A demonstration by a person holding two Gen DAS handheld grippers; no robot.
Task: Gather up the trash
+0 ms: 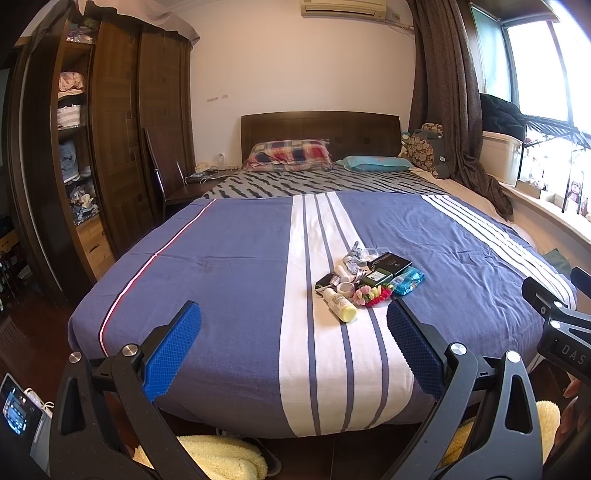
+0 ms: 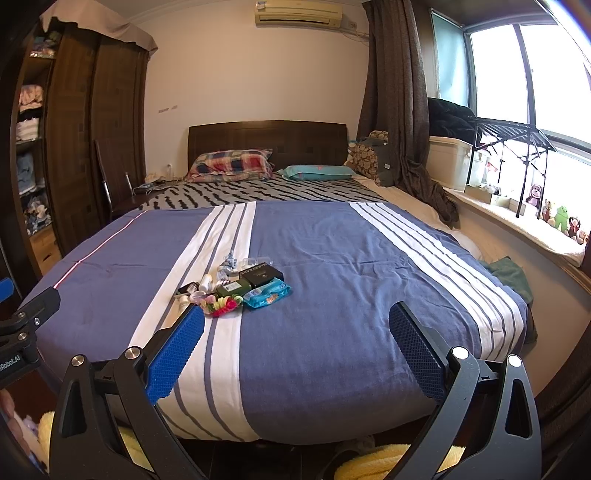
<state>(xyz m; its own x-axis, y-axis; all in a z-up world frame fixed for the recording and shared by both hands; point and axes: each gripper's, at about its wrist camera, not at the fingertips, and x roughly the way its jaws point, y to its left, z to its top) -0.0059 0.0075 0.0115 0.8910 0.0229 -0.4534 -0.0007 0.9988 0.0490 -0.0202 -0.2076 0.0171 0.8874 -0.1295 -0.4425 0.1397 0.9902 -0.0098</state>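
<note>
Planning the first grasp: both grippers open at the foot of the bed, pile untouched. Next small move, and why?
Probably ease the left gripper forward over the bedspread toward the white bottle. Both it and the right gripper are open and empty, short of the pile. The bottle lies nearest the foot edge, ahead and slightly right of the left gripper's centre, with clear cloth around its near end.

Location type: domestic bedroom. Indicators: a double bed (image 1: pixel 258 280) with striped blue cover, wooden headboard (image 1: pixel 320 130) and two pillows; a dark wood wardrobe (image 1: pixel 110 122) with folded clothes on open shelves; a wall-mounted air conditioner (image 1: pixel 343 8); brown curtains (image 1: pixel 439 92) beside a window.
</note>
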